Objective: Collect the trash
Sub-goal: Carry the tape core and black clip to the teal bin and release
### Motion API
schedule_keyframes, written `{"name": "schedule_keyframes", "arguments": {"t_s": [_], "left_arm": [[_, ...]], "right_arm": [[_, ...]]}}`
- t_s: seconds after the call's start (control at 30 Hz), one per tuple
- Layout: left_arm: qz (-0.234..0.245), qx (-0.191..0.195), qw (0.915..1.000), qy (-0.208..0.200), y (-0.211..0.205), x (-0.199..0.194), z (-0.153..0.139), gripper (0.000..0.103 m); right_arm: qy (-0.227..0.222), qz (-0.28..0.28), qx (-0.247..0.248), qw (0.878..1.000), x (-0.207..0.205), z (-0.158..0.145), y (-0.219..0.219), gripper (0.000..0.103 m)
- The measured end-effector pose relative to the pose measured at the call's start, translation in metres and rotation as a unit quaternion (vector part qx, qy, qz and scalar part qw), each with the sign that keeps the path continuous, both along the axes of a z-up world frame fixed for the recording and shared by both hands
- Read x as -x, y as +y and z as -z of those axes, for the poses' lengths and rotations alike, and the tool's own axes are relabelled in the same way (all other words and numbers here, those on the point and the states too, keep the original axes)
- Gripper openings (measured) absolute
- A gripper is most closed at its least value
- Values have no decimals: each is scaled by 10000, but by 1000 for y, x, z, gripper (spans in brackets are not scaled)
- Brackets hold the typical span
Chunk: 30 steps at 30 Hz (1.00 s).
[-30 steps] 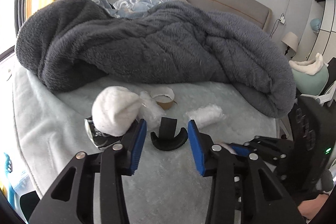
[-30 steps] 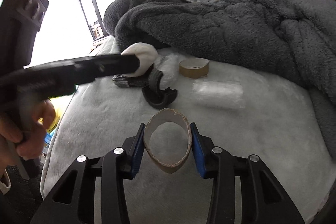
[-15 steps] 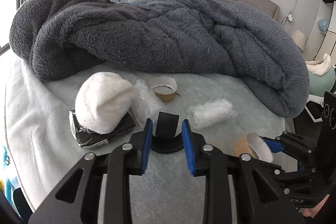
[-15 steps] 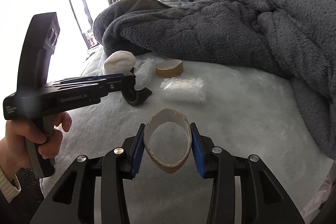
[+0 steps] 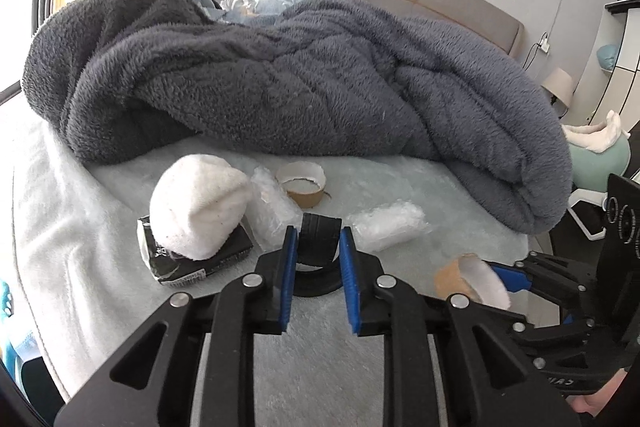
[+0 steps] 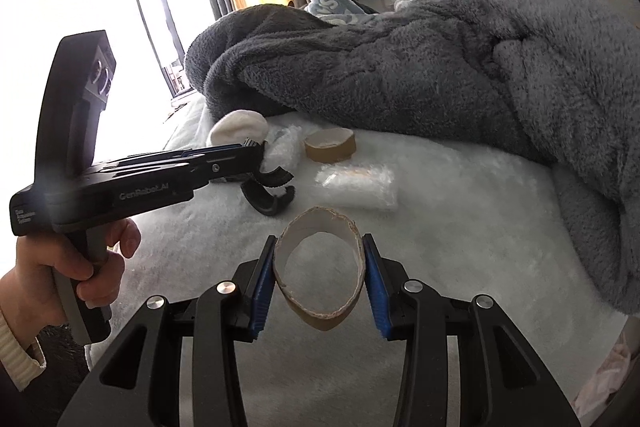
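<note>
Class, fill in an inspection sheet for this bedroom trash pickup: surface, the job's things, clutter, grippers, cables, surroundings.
Surface: pale fuzzy bed cover.
Job's things: black curved plastic piece; cardboard ring; tape roll; plastic wrap bundle; black packet.
Clutter: white sock ball on the packet; grey fleece blanket.
Grippers: left gripper shut on the plastic piece; right gripper shut on the ring.
Cables: wall charger lead.
Surroundings: headboard, mirror, hanging coats.

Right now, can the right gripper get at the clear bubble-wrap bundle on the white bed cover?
Probably not yet: the right gripper is shut on a squashed brown cardboard ring, filling its jaws. The path to the bubble-wrap bundle itself looks free.
</note>
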<state>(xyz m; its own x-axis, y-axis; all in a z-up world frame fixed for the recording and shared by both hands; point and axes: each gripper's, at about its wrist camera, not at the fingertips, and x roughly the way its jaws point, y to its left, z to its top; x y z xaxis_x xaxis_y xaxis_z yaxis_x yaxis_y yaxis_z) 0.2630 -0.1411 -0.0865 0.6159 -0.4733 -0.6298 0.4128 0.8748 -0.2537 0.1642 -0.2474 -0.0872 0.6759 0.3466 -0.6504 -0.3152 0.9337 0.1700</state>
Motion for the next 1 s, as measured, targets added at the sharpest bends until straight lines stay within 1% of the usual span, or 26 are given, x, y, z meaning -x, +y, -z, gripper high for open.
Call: {"name": "schedule_keyframes", "arguments": {"t_s": [0.2, 0.37, 0.7, 0.9, 1.0], "left_arm": [[-37, -17, 10000, -21, 13, 13, -6, 23], [-209, -124, 9997, -63, 34, 28, -11, 23], [-757, -230, 9968, -110, 94, 54, -18, 23], [-1044, -339, 9940, 19, 131, 66, -12, 23], [-1212, -419, 9917, 86, 150, 69, -7, 23]], "right_arm": [[38, -34, 32, 10000, -6, -1, 14, 42], [73, -61, -61, 9999, -9, -8, 28, 42], [100, -194, -316, 9993, -10, -27, 62, 42], [44, -374, -474, 9982, -10, -44, 94, 42], [19, -533, -484, 9974, -9, -51, 118, 42]]}}
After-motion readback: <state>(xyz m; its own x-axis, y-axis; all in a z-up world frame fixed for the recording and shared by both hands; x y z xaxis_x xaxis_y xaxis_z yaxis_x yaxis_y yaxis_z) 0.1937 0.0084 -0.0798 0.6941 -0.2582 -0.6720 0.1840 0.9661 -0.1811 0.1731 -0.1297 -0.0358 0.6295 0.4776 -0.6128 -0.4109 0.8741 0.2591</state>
